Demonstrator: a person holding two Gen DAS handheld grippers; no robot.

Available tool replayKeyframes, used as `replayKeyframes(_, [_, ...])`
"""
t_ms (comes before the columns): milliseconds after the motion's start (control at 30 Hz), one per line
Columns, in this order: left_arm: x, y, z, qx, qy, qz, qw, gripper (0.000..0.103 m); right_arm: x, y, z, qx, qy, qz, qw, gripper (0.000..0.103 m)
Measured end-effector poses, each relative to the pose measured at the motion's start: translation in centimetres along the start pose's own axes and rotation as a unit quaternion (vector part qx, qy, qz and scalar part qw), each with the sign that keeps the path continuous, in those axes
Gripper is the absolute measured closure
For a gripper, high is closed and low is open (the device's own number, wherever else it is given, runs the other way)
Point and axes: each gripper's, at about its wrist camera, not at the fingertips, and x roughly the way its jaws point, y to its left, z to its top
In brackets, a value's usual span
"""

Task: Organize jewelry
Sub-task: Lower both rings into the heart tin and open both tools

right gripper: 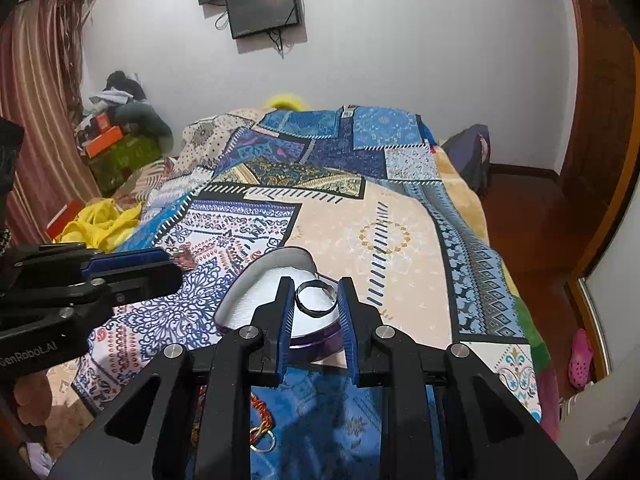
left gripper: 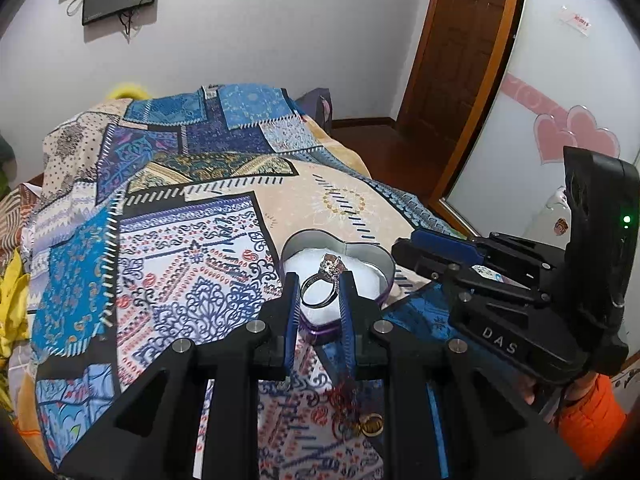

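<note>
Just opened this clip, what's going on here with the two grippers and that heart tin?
A person is sorting jewelry on a patterned bedspread. Each gripper holds a ring over the open heart-shaped tin: the left gripper holds a stone-set ring, the right gripper a plain band. More jewelry lies on the bedspread nearer the camera.

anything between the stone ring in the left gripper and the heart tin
Nothing visible. The tin is open, its white pad bare ahead of the stone ring in the left gripper; the right gripper, with a plain ring, sits beside its rim.
</note>
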Motion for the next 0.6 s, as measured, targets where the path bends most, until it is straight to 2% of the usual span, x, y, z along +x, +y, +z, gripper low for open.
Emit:
replayKeyframes(300, [3.8,0.7,0.0,0.0,0.044,-0.009,0.999,0.085,1.9,-0.7,0.0,0.0,0.032,0.021,0.999,0.083])
replayKeyframes(600, [4.8,0.8,-0.2,-0.004,0.057,-0.009,0.9983,0.084,2.8,-0.6,-0.1,-0.009,0.052,0.028,0.998,0.083])
